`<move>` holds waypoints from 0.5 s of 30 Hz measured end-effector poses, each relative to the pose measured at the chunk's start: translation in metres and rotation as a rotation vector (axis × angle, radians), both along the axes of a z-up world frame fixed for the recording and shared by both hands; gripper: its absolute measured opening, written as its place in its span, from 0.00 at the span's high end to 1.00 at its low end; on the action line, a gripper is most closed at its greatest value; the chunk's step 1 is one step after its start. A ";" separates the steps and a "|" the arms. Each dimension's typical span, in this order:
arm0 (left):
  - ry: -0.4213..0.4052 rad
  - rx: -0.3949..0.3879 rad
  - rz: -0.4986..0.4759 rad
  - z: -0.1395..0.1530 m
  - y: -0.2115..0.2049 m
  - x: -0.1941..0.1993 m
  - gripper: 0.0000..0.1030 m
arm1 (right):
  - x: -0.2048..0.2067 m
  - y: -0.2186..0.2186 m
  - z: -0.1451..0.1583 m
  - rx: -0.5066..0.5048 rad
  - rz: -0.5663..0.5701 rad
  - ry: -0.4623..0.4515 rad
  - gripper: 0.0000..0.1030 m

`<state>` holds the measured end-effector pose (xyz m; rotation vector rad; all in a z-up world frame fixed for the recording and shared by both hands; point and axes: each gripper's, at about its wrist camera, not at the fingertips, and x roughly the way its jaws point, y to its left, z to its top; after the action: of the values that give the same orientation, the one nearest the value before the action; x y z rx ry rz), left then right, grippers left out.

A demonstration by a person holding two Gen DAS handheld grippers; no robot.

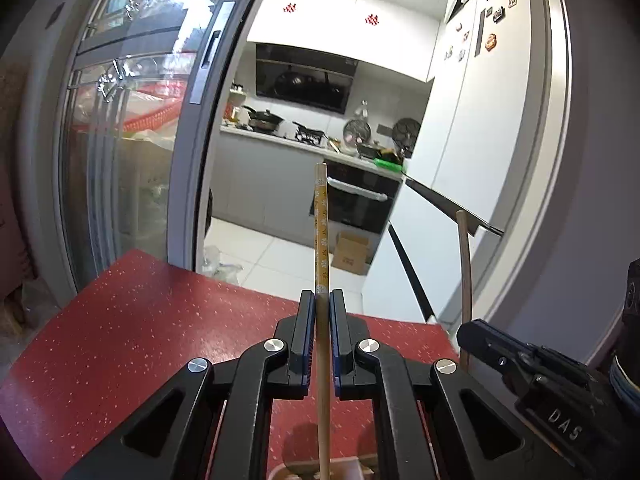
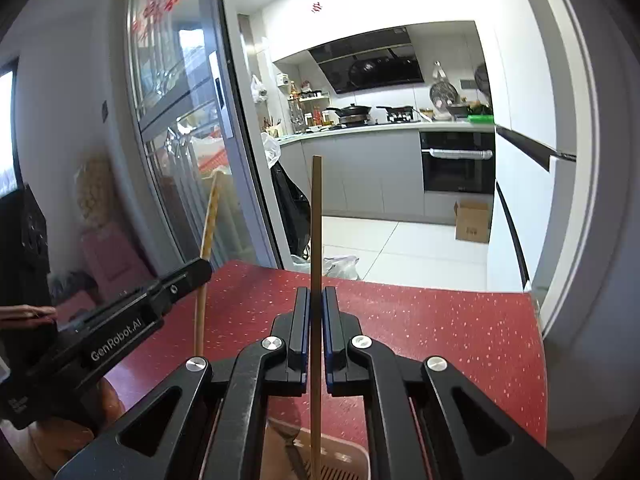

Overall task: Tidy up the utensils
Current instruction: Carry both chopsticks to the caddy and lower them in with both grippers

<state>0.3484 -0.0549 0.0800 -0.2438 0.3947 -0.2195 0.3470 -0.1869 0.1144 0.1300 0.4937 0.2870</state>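
Transport step: left gripper (image 1: 322, 300) jaws pinch a yellow flower-patterned wooden chopstick (image 1: 321, 232), right gripper (image 2: 316, 300) jaws pinch a plain brown chopstick (image 2: 316, 220). Next probably lowering both into the beige holder (image 2: 340, 460) on the red speckled counter (image 2: 440, 328).

- Table (image 1: 140, 320): the red top ahead of both grippers lies bare and open to passage.
- Sliding glass door (image 1: 120, 140): closes off the left side beyond the table's edge.
- Tray (image 2: 340, 460): sits at the near edge, under the right gripper (image 2: 316, 300).
- Left gripper (image 2: 188, 276): stands just beside the right, narrowing the gap between them.
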 end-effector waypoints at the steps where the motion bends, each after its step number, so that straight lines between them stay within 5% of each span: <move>1: -0.009 0.006 0.005 -0.003 -0.001 0.000 0.65 | 0.002 0.003 -0.004 -0.014 0.006 -0.008 0.94; 15: -0.059 0.133 0.025 -0.034 -0.014 -0.032 0.65 | -0.031 0.031 -0.051 -0.170 0.083 -0.062 0.94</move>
<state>0.3162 -0.0693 0.0456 -0.1114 0.3458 -0.1747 0.3164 -0.1564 0.0632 -0.0645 0.4603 0.3279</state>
